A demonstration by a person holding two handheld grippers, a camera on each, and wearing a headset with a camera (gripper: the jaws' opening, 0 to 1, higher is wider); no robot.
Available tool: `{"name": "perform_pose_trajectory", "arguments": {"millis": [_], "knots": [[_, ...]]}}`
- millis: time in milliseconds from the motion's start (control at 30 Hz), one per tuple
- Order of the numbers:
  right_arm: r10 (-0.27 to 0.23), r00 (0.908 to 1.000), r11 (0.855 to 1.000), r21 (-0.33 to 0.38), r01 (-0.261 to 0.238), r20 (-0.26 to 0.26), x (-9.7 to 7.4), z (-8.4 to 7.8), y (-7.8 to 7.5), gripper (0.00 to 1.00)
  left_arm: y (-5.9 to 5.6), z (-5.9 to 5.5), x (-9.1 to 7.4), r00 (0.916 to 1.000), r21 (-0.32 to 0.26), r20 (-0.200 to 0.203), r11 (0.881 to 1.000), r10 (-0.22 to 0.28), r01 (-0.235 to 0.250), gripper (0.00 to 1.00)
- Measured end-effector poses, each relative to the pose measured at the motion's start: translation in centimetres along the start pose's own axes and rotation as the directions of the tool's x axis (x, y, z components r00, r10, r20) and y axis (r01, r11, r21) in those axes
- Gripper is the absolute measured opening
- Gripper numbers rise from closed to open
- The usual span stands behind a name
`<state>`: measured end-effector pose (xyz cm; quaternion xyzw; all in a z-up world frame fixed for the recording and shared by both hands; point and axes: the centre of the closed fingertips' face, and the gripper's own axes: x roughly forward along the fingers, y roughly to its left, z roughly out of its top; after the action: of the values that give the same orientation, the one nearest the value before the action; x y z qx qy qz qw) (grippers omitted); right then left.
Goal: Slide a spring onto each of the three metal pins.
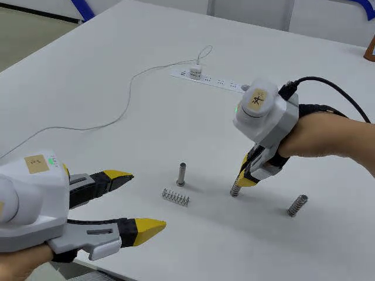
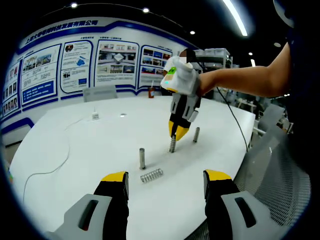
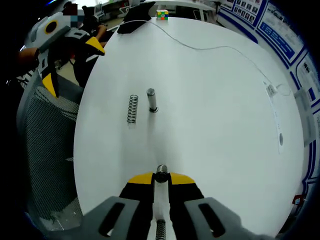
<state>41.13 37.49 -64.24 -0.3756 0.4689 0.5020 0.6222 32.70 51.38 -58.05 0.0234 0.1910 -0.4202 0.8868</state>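
— Checking right gripper (image 1: 244, 180): jaws pinched on a spring-wrapped pin (image 1: 235, 189), upright on the table (image 1: 117, 88).
— And left gripper (image 1: 133, 199)?
— Jaws wide apart, nothing between them, over the table's near edge.
— Other parts?
— Bare pin (image 1: 181, 174) stands upright; loose spring (image 1: 176, 197) lies flat just beside it, toward the near edge. Second sprung pin (image 1: 297, 205) sits apart, past the right gripper; the pinched one stands between the other two.

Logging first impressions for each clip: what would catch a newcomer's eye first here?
The right gripper is tipped down mid-table, jaws shut on a spring-covered pin. Left of it a bare pin stands upright with a loose spring lying beside it, while the left gripper hangs open at the near edge.
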Motion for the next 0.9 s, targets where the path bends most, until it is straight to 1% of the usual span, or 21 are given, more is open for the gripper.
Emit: {"name": "perform_pose_trajectory", "arguments": {"millis": [267,467,533,700,900], "knots": [[0.002,1.0000,1.000,-0.001,-0.002,0.002,0.1,-0.1,0.2,0.12,0.0,0.0,0.0,1.0000,0.001,-0.002,1.000,-0.001,0.001,0.62],[0.001,0.9999,1.000,-0.004,-0.001,0.011,0.0,-0.1,0.3,0.16,0.0,0.1,0.1,1.0000,0.003,-0.001,1.000,-0.001,0.001,0.62],[-0.008,0.9998,1.000,-0.011,0.008,0.016,-0.2,0.1,0.3,0.17,0.0,0.1,0.1,1.0000,0.003,0.001,1.000,-0.002,0.002,0.62],[-0.026,0.9990,0.999,-0.023,0.027,0.035,-0.8,0.8,0.3,0.20,-0.1,0.2,0.1,1.0000,0.006,0.003,1.000,-0.005,0.005,0.62],[-0.040,0.9964,0.997,-0.064,0.045,0.075,-1.4,2.6,1.3,0.20,-0.1,0.5,0.1,1.0000,0.015,0.005,1.000,-0.007,0.007,0.62]]}}
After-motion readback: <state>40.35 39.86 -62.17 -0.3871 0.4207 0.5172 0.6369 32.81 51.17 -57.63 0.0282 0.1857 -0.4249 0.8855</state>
